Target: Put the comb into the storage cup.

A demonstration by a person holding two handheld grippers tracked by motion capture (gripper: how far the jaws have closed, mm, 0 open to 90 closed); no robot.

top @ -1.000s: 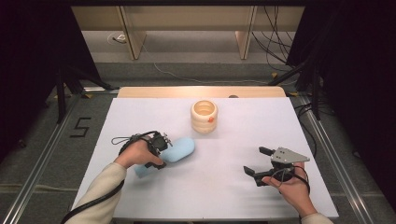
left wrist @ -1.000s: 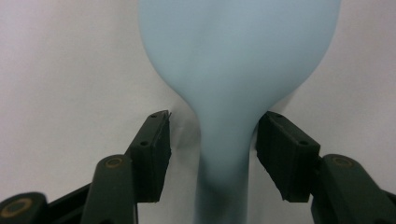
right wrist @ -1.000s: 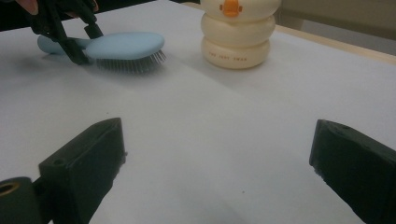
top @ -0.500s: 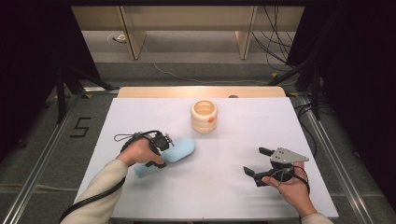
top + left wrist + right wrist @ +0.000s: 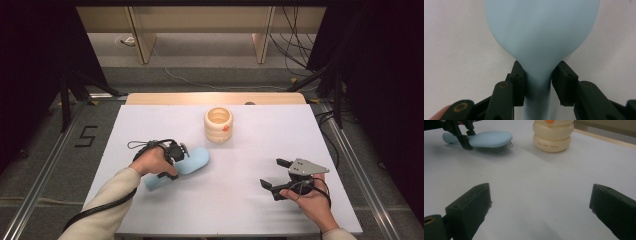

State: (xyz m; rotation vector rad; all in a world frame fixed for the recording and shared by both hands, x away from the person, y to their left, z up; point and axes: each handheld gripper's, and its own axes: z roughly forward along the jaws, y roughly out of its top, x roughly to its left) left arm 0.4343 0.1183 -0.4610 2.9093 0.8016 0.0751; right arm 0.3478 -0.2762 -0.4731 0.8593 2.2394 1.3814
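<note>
A pale blue hairbrush (image 5: 195,161) lies bristles down on the white table (image 5: 250,150), left of the middle. My left gripper (image 5: 182,156) straddles its narrow neck where the handle meets the head. In the left gripper view the jaws have just been closing, and both pads (image 5: 519,80) now press on the neck of the hairbrush (image 5: 541,30). My right gripper (image 5: 272,173) rests open near the front right of the table with nothing between its jaws. The right gripper view looks between those wide jaws at the hairbrush (image 5: 491,138) and the left gripper (image 5: 465,142).
A cream ribbed round pot (image 5: 218,124) with an orange dot stands at the back middle of the table, also seen as the pot (image 5: 552,135) in the right gripper view. A wooden strip (image 5: 215,98) runs along the far table edge.
The left hand has shifted only slightly at the brush, and its jaws have drawn in on the neck. The brush, the pot and the right hand stay in place.
</note>
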